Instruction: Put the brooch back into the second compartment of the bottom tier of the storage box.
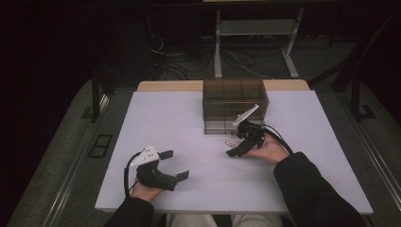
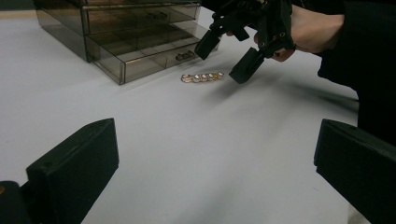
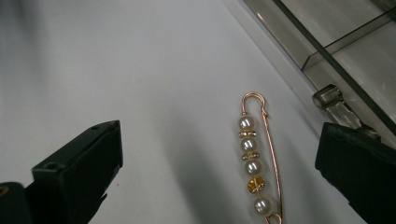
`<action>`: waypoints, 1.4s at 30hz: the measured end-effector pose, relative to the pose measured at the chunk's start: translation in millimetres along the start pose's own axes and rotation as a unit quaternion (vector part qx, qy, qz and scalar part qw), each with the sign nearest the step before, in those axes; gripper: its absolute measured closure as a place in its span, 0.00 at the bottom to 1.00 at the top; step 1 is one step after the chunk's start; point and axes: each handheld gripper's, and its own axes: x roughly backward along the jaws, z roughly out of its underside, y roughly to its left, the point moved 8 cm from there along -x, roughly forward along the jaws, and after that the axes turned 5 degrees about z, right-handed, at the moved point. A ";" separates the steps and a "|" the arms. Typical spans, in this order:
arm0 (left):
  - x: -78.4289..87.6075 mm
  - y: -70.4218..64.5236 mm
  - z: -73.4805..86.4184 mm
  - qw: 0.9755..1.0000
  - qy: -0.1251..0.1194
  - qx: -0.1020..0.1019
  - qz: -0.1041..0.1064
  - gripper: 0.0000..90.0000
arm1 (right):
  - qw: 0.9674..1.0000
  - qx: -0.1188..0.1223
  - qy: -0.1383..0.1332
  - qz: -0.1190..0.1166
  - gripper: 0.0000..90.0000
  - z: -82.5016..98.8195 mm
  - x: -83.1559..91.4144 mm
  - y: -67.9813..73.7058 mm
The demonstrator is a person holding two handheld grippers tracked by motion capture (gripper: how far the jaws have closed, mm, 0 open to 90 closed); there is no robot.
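Observation:
A rose-gold safety-pin brooch [image 3: 254, 158] strung with pearls and a gold bead lies flat on the white table [image 1: 189, 123], just in front of a smoky transparent drawer box [image 1: 235, 106]. My right gripper [image 1: 238, 140] hovers low over the brooch [image 1: 230, 143], open, with its jaws either side and not touching it. From the left gripper view the brooch [image 2: 202, 77] lies below the right gripper [image 2: 227, 56], in front of the drawer box [image 2: 126, 37]. My left gripper [image 1: 175, 164] rests open near the front left of the table, with nothing between its jaws.
The bottom drawer's small clear handle [image 3: 331, 100] sits close to the right jaw. Beyond the table's far edge, a desk frame [image 1: 255, 42] and cables [image 1: 179, 61] stand on the dark floor. A dark sleeve [image 1: 312, 189] lies across the front right.

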 end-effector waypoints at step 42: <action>-1.6 -0.1 1.0 1.000 0.004 0.002 -0.001 0.00 | 0.998 0.047 0.014 0.049 0.73 7.1 -3.3 -14.8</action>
